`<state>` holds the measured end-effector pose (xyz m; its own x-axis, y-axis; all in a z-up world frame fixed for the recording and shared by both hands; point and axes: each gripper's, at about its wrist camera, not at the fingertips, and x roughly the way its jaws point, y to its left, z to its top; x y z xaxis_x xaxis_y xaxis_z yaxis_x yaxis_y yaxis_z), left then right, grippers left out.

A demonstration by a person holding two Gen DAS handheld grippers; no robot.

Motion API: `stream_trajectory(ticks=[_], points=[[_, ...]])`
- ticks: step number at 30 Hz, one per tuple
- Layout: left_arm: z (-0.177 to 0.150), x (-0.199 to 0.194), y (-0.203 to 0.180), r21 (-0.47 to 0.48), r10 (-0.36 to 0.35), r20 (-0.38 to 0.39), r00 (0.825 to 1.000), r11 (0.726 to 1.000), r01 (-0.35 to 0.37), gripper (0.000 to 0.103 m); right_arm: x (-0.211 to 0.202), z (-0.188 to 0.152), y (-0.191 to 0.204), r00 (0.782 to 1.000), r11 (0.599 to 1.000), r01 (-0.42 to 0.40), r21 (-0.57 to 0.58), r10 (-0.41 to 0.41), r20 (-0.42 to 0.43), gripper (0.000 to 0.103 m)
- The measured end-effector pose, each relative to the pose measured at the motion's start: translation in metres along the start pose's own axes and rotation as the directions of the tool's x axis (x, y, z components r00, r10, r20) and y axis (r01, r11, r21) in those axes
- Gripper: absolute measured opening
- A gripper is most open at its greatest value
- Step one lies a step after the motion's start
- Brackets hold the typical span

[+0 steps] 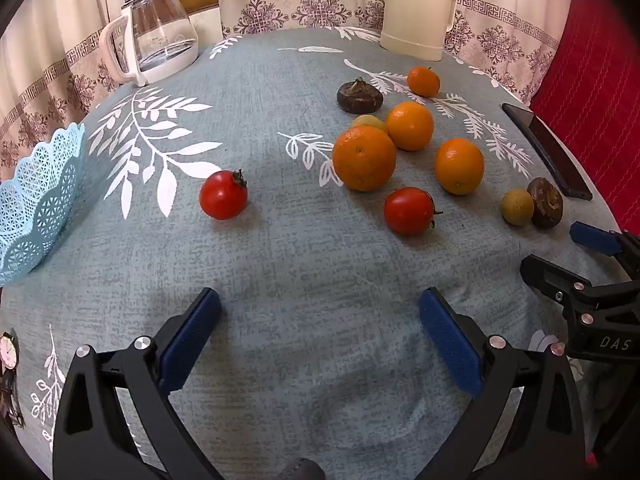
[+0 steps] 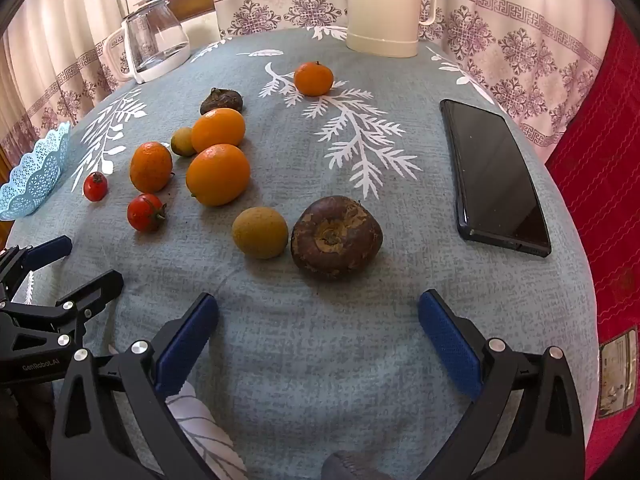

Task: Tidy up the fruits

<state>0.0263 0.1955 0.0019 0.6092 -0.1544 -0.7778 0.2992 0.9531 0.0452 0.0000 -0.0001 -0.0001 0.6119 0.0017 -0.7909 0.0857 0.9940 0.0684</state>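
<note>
We saw a bench (image 1: 280, 248) in leaf-print grey cloth, curtains (image 1: 304, 4) behind. Centre-right lay four oranges (image 1: 363, 158), two cherry tomatoes (image 1: 223, 195), two longans (image 2: 260, 232) and two water chestnuts (image 2: 336, 235); a blue basket (image 1: 36, 200) sat far left. Left gripper (image 1: 320, 340) and right gripper (image 2: 319, 340) fingers stood apart, empty.

Each camera sits low on its gripper and looks forward between two blue-padded fingers, across the tabletop (image 1: 280, 240) toward the curtain at the far side. The left view looks from the left, close to the blue basket (image 1: 36, 204); the right view looks from the right, close to the black phone (image 2: 496, 176) and a brown fruit (image 2: 336, 236). Both show the oranges (image 1: 364, 158), both jugs, and the other gripper at the edge.
</note>
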Motion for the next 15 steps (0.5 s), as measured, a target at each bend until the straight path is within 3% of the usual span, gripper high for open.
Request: stream_trajectory(ticks=[15], points=[[0.0009, 0.0001, 0.0001, -0.005, -0.006, -0.010, 1.000, 1.000, 0.006, 0.101, -0.0012, -0.0019, -0.0001, 1.000, 1.000, 0.003, -0.003, -0.003, -0.002, 0.098]])
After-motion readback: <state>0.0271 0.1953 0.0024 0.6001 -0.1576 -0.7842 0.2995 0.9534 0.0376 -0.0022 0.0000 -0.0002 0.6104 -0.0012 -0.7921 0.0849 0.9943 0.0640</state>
